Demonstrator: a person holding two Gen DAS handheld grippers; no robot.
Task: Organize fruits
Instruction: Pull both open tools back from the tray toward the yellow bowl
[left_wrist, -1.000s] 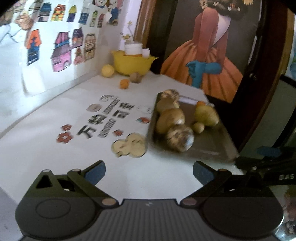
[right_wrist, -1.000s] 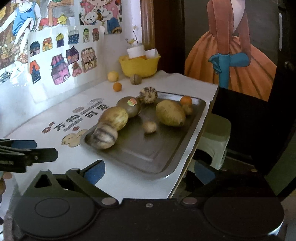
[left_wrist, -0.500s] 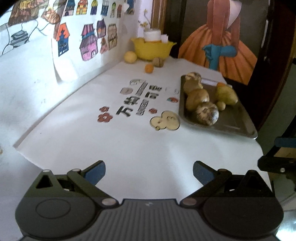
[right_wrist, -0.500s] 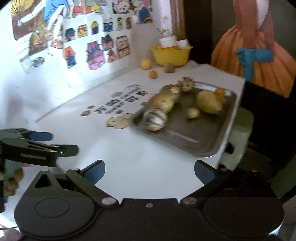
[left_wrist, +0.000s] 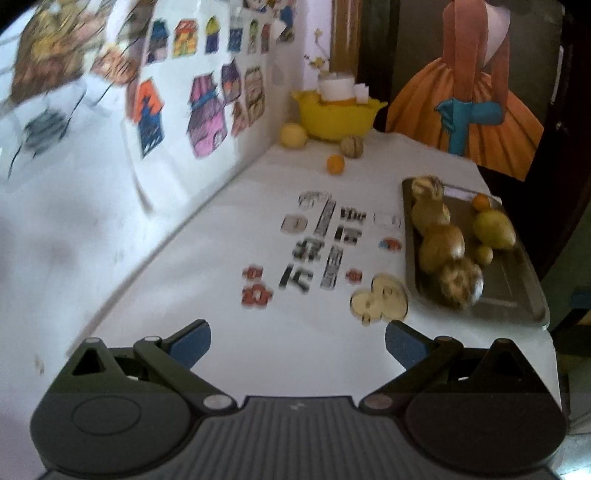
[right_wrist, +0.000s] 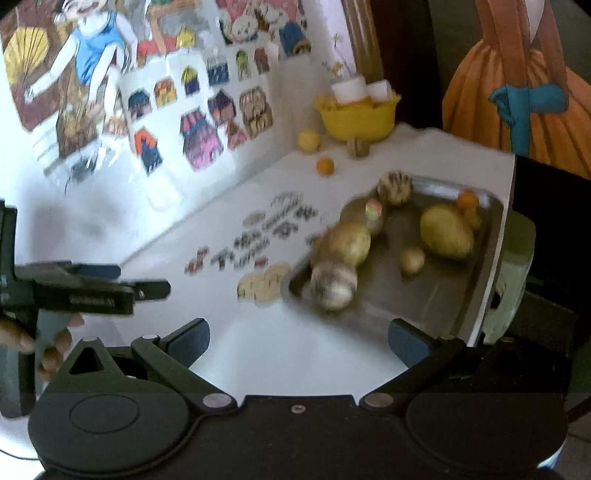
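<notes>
Both grippers were spread wide, nothing between the pads: left gripper (left_wrist: 297, 341) over bare white table (left_wrist: 266, 354), right gripper (right_wrist: 298, 341) over the table's near edge, by the metal tray (right_wrist: 443, 295).

Only the right wrist view showed the left gripper from the side (right_wrist: 92, 290), held off to the left above the table edge, with the person's fingers (right_wrist: 51, 345) around its handle. It also showed a pale green stool (right_wrist: 517, 254) below the table's right edge, and a sticker on one brown fruit (right_wrist: 373, 210). Only the left wrist view showed the table's full front-left stretch against the wall.

Fruits sat mostly in the tray, at the table's right side: a striped round fruit (left_wrist: 461, 282) at the near end, a row of brown ones behind it along the left rim, a yellow mango (left_wrist: 495, 229) on the right, a small orange (left_wrist: 481, 201) at the far end. Three loose fruits lay near the yellow bowl (left_wrist: 338, 116) at the far corner: a yellow one (left_wrist: 293, 135), a brownish one (left_wrist: 351, 146), a small orange one (left_wrist: 335, 164).

The tray's right rim ran just beside the table edge. Printed stickers (left_wrist: 321, 240) covered the middle; open tabletop lay left of the tray and in front of both grippers. Both views were motion-blurred.
</notes>
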